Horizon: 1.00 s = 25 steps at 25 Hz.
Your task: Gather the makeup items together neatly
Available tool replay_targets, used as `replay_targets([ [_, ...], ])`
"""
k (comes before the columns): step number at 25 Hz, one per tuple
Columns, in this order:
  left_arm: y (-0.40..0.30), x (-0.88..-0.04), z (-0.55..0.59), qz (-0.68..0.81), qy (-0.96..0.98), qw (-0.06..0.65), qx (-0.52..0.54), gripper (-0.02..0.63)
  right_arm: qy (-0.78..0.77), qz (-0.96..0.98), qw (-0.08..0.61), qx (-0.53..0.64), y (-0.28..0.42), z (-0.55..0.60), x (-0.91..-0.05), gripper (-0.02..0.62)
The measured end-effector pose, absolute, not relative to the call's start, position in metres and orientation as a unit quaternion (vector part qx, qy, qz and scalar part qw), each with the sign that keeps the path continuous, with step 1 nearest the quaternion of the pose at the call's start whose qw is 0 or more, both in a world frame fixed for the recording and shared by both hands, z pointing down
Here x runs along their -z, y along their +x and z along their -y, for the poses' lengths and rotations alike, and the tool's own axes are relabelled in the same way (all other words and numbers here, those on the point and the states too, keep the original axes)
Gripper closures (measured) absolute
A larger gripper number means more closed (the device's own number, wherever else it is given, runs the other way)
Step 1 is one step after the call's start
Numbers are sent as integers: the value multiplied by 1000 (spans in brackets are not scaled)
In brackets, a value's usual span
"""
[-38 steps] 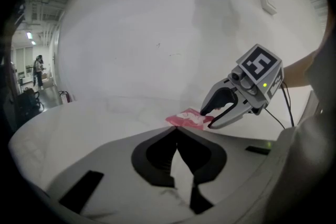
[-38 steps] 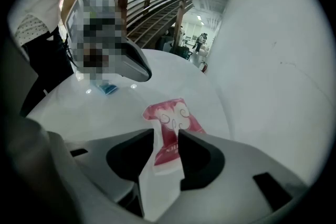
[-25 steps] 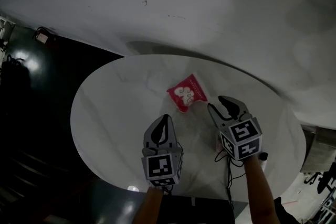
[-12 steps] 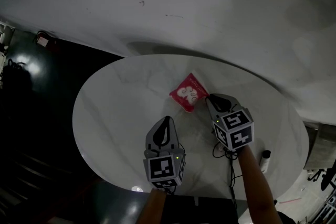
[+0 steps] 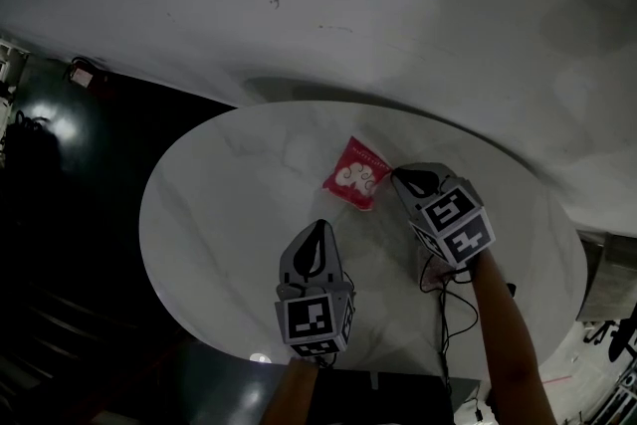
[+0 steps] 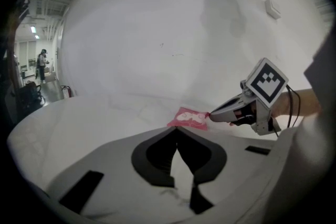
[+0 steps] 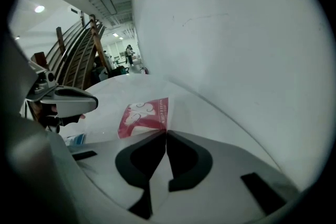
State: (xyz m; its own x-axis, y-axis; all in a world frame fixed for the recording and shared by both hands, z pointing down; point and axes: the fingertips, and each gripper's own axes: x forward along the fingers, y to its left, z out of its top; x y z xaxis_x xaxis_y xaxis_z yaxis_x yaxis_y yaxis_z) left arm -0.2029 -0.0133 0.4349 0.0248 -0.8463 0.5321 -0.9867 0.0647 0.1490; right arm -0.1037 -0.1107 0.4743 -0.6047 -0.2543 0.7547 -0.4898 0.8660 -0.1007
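**Gathering barely begun: one sachet pinched at its corner**

The red sachet (image 5: 355,176) lies near the middle of the white table (image 5: 219,214). No tidy group of makeup items shows anywhere yet, so nearly all the gathering seems left to do. The right tongs (image 5: 395,176) sit at the sachet's right corner. Their jaws have just been closing and now look pressed together on that corner (a thin grip, judged from the tongs' own view). The left tongs (image 5: 317,228) hover nearer the person, jaws together with nothing between them. The sachet lies beyond their tips, apart from them.
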Motion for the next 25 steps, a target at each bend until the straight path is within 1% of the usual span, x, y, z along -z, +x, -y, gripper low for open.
replay_targets([
  [3, -201, -434, 12, 680, 674, 252, -138, 574, 162, 889, 410, -126, -105, 116, -478, 574],
  [7, -201, -434, 10, 675, 679, 251, -140, 574, 111, 897, 412, -116, -108, 123, -481, 574],
  [11, -204, -434, 10, 676, 678, 251, -139, 574, 117, 893, 422, -105, -106, 131, -483, 572],
  [17, -206, -437, 12, 676, 678, 251, -141, 574, 136, 893, 413, -113, -108, 133, -486, 557],
  [19, -206, -437, 12, 677, 677, 251, -141, 574, 137, 896, 405, -124, -108, 132, -484, 545],
  [21, -205, -437, 13, 677, 677, 251, -141, 574, 138, 897, 397, -135, -106, 131, -483, 488],
  [25, -203, -438, 17, 676, 678, 251, -140, 574, 152, 902, 375, -147, -103, 132, -478, 482],
])
